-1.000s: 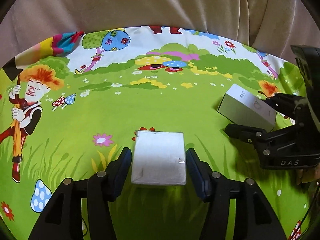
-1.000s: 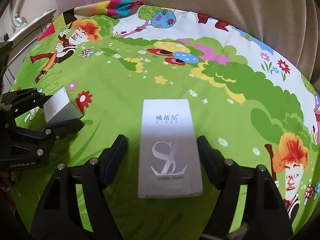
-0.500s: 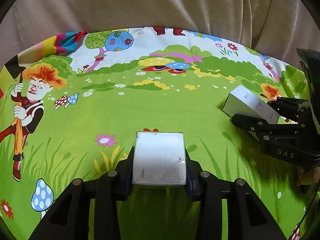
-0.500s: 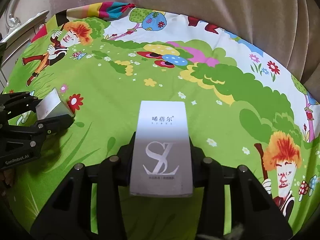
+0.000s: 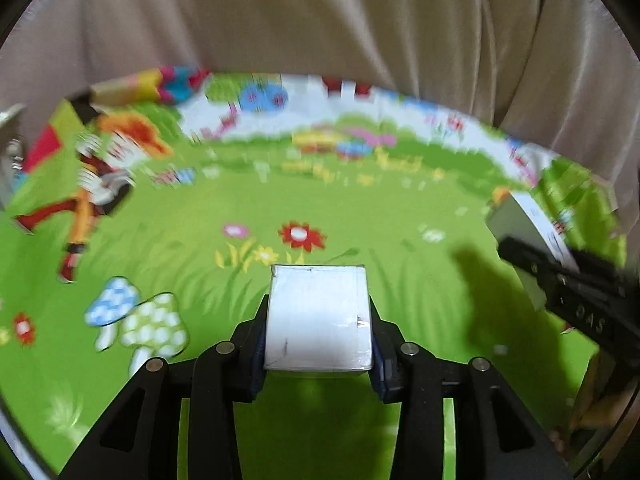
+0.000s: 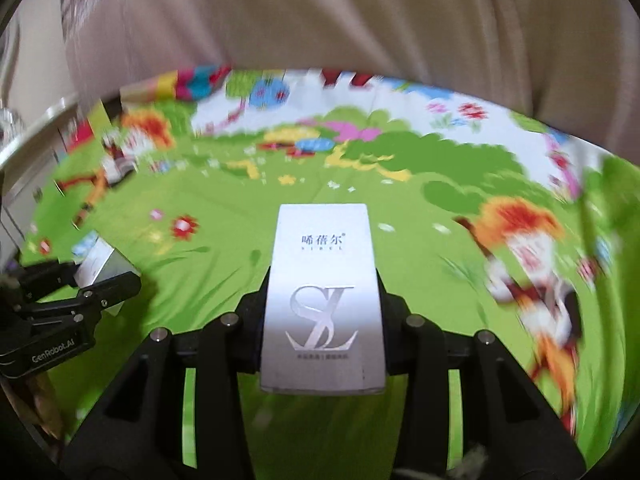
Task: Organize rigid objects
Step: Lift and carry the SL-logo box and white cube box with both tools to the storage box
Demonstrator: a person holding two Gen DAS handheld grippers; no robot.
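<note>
My left gripper (image 5: 318,344) is clenched on one small white cube-like box (image 5: 318,316), its flat face up. My right gripper (image 6: 322,320) grasps one long silver cardboard box (image 6: 323,300), its long axis pointing straight away along the fingers, logo up. Both boxes hang above the glossy cartoon-print cloth (image 5: 360,216); beige fabric (image 6: 320,16) rises behind.

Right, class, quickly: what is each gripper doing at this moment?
Left gripper: shut on the plain white box.
Right gripper: shut on the SL box.
</note>
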